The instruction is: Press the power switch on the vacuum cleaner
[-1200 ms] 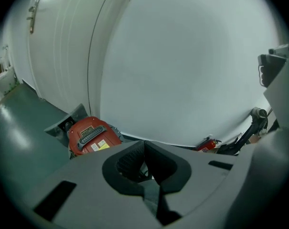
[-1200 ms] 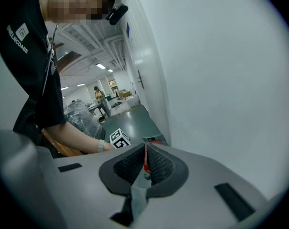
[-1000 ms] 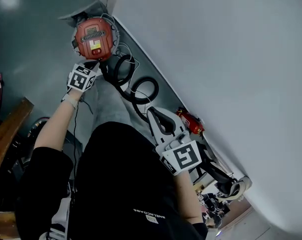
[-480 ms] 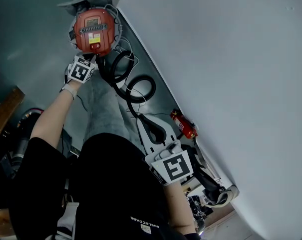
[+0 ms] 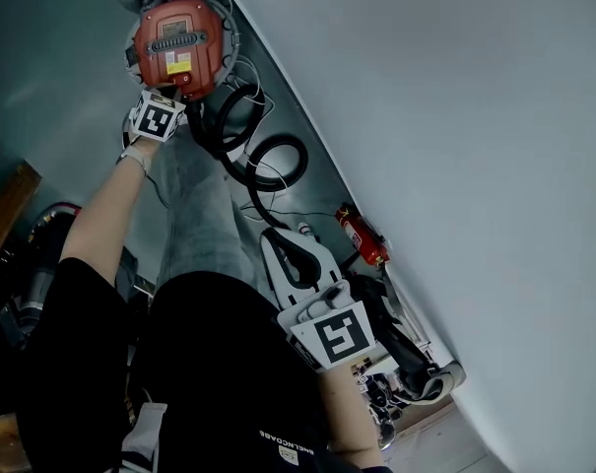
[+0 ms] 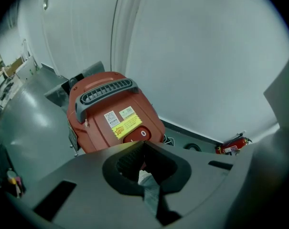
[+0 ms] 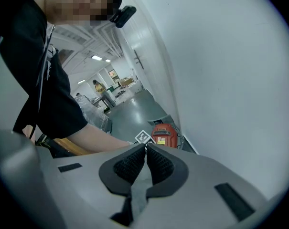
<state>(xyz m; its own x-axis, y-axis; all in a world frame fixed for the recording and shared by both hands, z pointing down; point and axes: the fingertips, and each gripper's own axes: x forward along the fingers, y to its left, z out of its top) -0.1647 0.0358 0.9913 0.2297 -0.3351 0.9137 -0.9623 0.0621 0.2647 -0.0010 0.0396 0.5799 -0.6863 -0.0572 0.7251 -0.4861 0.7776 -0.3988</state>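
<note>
The red vacuum cleaner (image 5: 179, 45) stands on the grey floor by the wall, with a grey ribbed handle on top. In the left gripper view its red rocker switch (image 6: 137, 135) sits below a yellow sticker. My left gripper (image 5: 176, 101) reaches down to the vacuum cleaner. Its jaws are shut, and the left gripper (image 6: 143, 142) has its tips right under the switch; whether they touch it I cannot tell. My right gripper (image 5: 277, 240) hangs by my leg, shut and empty. In the right gripper view, the right gripper (image 7: 145, 146) points toward the distant vacuum cleaner (image 7: 163, 135).
A black hose (image 5: 270, 163) coils on the floor beside the vacuum cleaner, with thin cables around it. A red fire extinguisher (image 5: 363, 237) lies by the wall, and shoes and clutter lie further along it. A white wall (image 5: 455, 146) runs along the right.
My left arm has stretched further out, and the left gripper has closed in on the vacuum cleaner's switch side. The right gripper stays shut by my leg.
</note>
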